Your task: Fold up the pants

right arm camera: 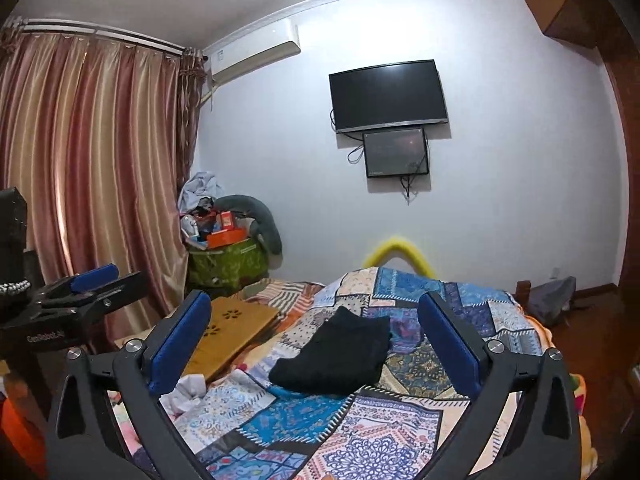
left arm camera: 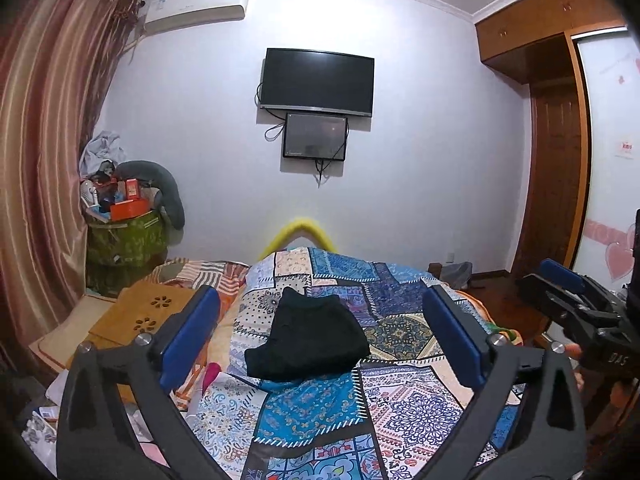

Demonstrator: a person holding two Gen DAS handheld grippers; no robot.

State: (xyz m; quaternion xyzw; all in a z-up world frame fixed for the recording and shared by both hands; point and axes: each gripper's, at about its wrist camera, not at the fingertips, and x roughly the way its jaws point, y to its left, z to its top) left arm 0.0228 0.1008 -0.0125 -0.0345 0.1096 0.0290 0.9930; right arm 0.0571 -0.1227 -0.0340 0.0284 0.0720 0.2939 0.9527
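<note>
Nearest, the left gripper [left arm camera: 320, 340] has its jaws spread wide w/ nothing between the blue pads [left arm camera: 188, 338]; it hangs above the bed, not touching cloth. The right gripper [right arm camera: 316, 344] is the same: wide apart, empty, held over the quilt [right arm camera: 312, 420].

Just beyond both, the pants [left arm camera: 306, 342] lie on the quilt as a compact black bundle, folded already, approx. in the middle of the bed width. The top layer looks a bit uneven at the far edge, where one corner stands up.

Risks, as I judge them:
- If a gripper goes down again and pinches only the top layer, the bundle can open and the fold is lost.
- The quilt is soft and wrinkled; a pad pushed low may catch the quilt together w/ the pants and drag both.
- The two grippers are near each other, so one can knock the other when moving inward.

Farther left lies a wooden board [right arm camera: 236, 330]; behind are the TV [left arm camera: 317, 81], curtain [right arm camera: 92, 168], etc.
</note>
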